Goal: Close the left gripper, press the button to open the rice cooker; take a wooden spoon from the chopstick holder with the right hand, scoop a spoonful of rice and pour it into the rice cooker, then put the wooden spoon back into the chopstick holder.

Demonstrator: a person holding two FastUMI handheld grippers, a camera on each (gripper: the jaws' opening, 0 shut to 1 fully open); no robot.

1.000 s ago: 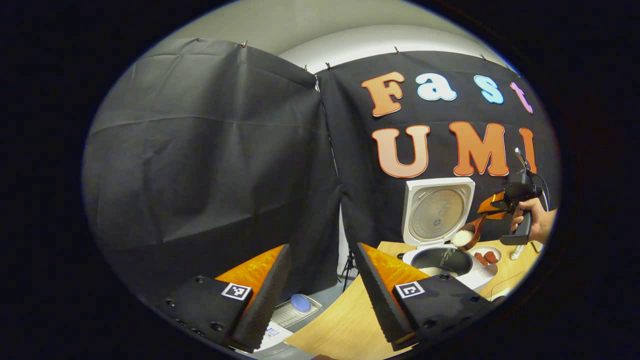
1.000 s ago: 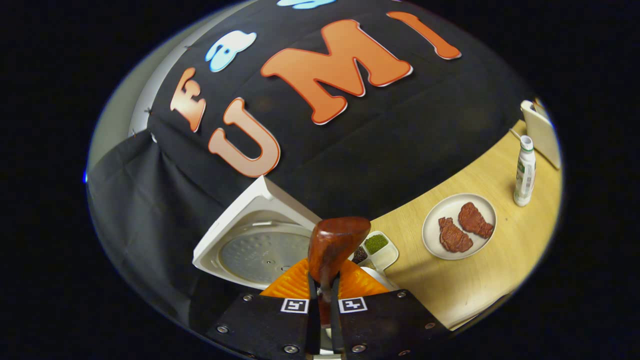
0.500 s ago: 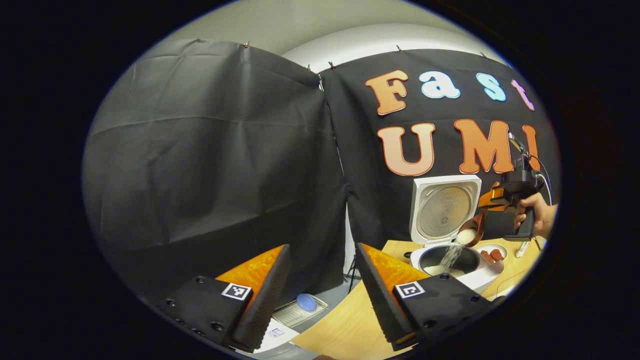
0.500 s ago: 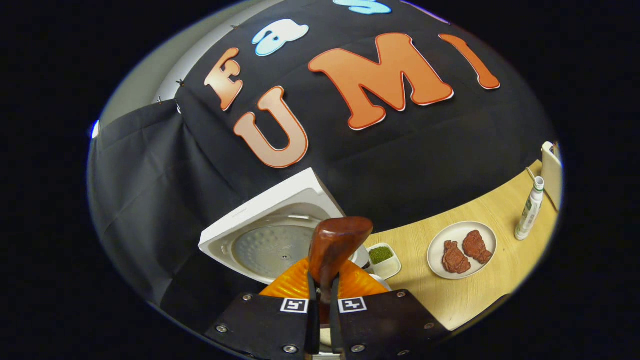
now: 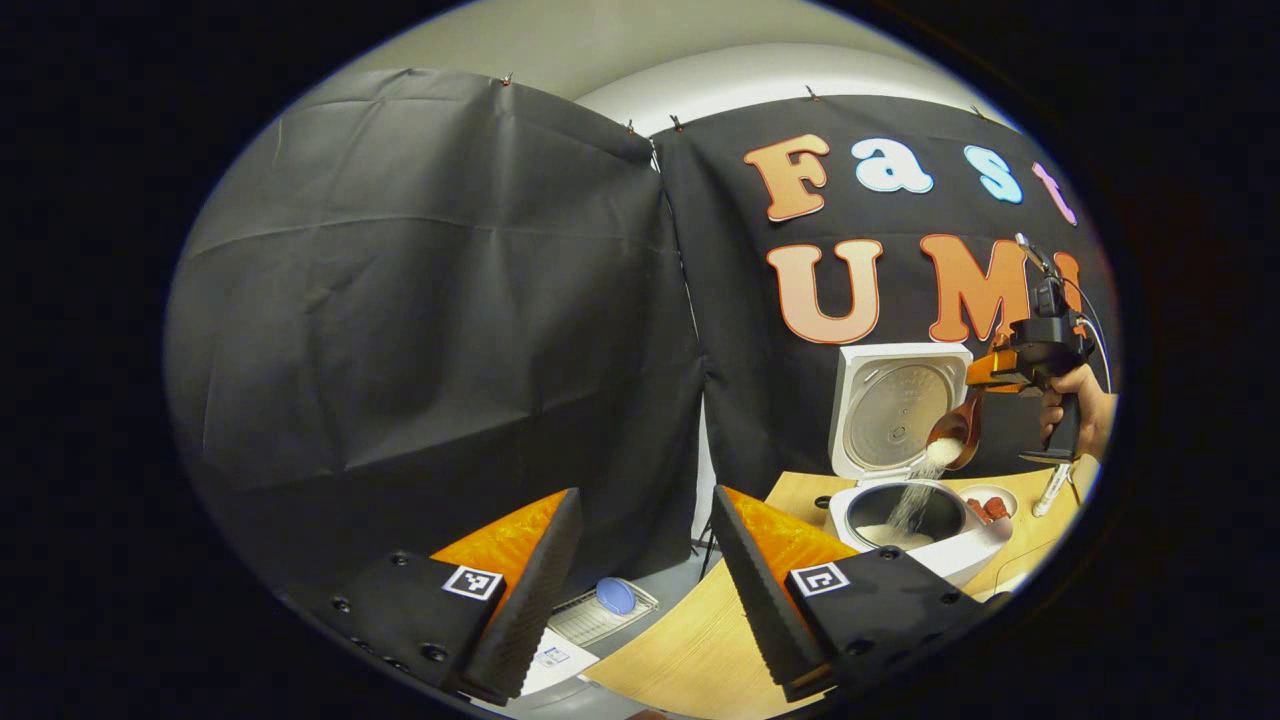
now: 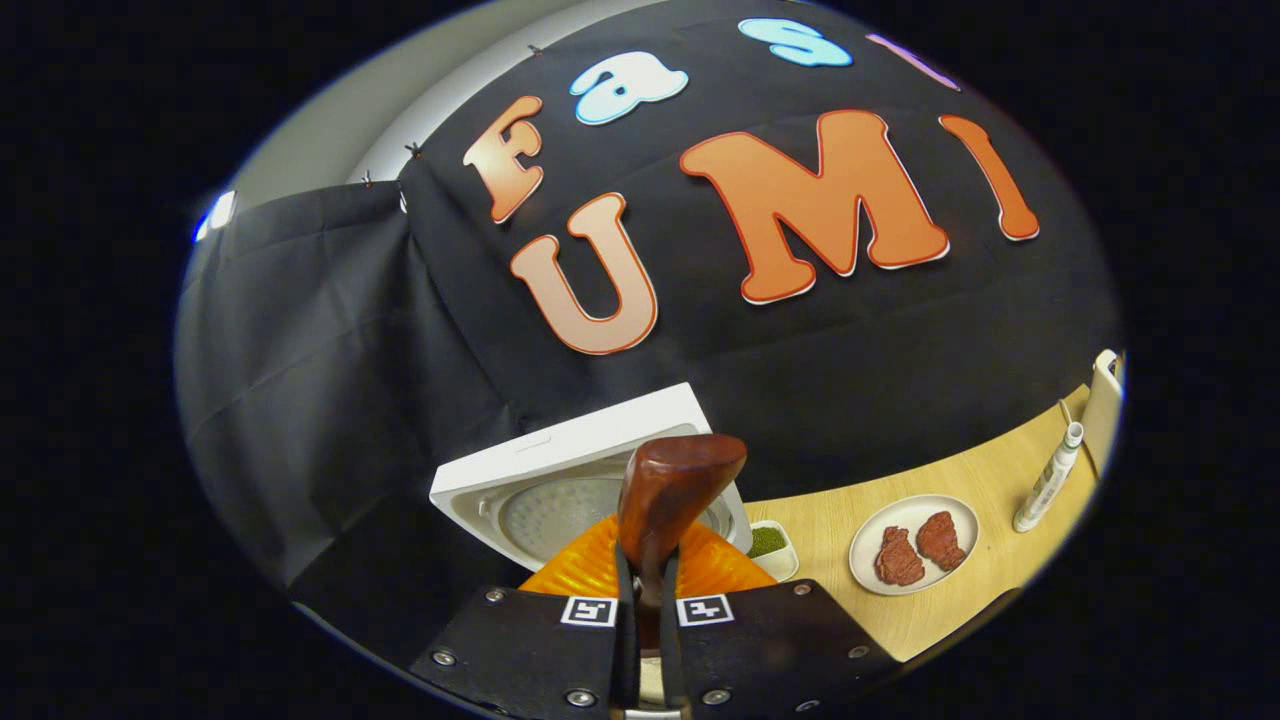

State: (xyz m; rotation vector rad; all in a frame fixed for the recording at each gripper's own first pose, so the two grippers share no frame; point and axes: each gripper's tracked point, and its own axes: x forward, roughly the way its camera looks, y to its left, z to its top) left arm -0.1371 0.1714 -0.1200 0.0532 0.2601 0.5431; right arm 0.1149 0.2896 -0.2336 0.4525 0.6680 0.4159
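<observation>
The white rice cooker (image 5: 955, 555) stands on the table with its lid (image 5: 895, 408) raised. In the left gripper view, a hand (image 5: 1078, 412) holds my right gripper (image 5: 990, 372) above the pot. It is shut on the wooden spoon (image 5: 955, 435), which tilts down while rice (image 5: 910, 505) streams into the pot. In the right gripper view, the spoon's brown back (image 6: 672, 485) rises between the closed fingers of my right gripper (image 6: 645, 600), over the lid (image 6: 570, 475). My left gripper (image 5: 645, 500) hangs open and holds nothing, well left of the cooker.
A white plate (image 6: 945, 555) with two pieces of meat, a small dish of green grains (image 6: 768, 543) and a slim white bottle (image 6: 1045, 480) stand on the wooden table (image 6: 820, 525) right of the cooker. Below the table's left edge (image 5: 690, 640) lies a blue disc (image 5: 620, 596) on a tray.
The right gripper has risen and tipped the spoon further. The rice stream into the pot has grown. The left gripper has stayed open and turned slightly left.
</observation>
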